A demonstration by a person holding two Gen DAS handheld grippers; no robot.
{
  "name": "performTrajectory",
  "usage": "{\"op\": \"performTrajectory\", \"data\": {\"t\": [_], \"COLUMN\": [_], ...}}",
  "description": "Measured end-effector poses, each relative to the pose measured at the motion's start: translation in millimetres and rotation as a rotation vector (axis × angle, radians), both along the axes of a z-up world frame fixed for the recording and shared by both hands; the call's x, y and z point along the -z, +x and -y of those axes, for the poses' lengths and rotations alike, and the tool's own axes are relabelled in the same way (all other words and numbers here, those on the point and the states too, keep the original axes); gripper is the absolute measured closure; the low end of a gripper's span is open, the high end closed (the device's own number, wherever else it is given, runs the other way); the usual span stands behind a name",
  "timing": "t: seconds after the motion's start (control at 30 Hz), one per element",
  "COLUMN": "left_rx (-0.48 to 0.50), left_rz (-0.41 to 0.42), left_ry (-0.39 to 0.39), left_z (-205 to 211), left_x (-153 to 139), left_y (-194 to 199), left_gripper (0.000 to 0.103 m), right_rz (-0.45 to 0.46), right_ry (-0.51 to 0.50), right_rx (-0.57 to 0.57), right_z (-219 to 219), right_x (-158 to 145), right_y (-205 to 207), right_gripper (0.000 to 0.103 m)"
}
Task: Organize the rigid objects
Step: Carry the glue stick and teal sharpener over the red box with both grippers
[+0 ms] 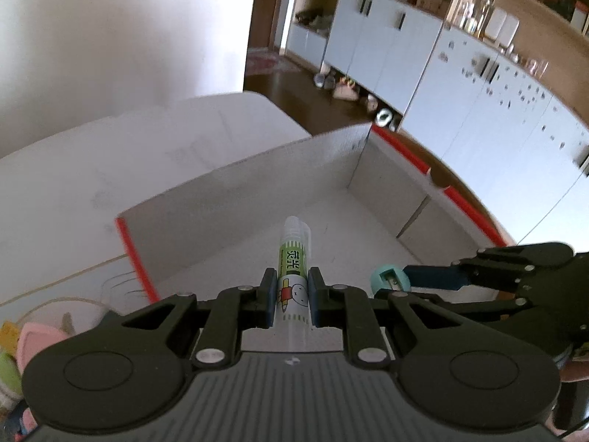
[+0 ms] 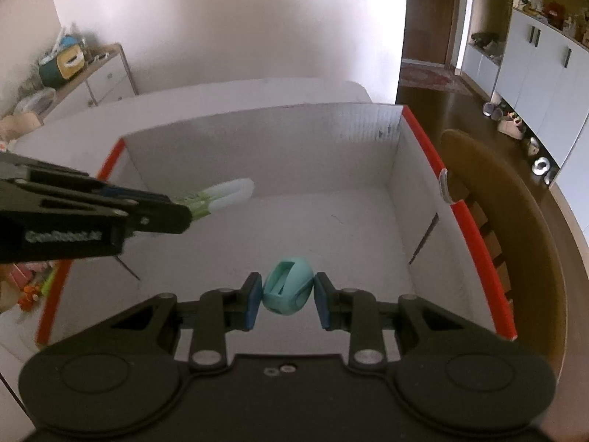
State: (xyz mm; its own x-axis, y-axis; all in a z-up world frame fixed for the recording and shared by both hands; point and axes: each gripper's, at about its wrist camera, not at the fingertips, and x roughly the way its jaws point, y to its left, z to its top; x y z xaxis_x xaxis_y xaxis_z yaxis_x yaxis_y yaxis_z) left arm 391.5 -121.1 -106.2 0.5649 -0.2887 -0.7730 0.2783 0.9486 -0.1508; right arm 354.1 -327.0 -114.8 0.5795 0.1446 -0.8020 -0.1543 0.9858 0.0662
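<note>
Over an empty white cardboard box [image 2: 257, 243] with red-edged walls on a white worktop [image 1: 110, 169], the left gripper [image 1: 292, 296] has its jaws clamped on a green-labelled glue stick [image 1: 292, 258], cap pointing forward. To its right, the right gripper [image 2: 288, 300] pinches a teal pencil sharpener [image 2: 288, 289] above the box floor. Both tools hang close together; a careless release could knock them together or bounce the rounded sharpener out of place.

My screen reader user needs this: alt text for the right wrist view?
The right gripper holds a teal pencil sharpener over an open white cardboard box. The left gripper reaches in alongside, holding a pen.
</note>
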Motion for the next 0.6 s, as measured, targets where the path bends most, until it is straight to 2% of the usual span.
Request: {"op": "performTrajectory", "data": {"t": [0.23, 0.6], "left_rx": [0.029, 0.028], "left_rz": [-0.074, -0.229], "left_ry": [0.081, 0.099], "left_z": [24, 35], "left_x": [24, 50], "left_y": [25, 47], "left_gripper": [0.086, 0.086], "right_rz": [-0.096, -0.199], "right_ry": [-0.018, -0.069], "right_rx": [0.0, -0.021], "right_z": [7, 0], "right_x": [14, 33], "right_y": [20, 34], "right_gripper": [0.073, 0.073]}}
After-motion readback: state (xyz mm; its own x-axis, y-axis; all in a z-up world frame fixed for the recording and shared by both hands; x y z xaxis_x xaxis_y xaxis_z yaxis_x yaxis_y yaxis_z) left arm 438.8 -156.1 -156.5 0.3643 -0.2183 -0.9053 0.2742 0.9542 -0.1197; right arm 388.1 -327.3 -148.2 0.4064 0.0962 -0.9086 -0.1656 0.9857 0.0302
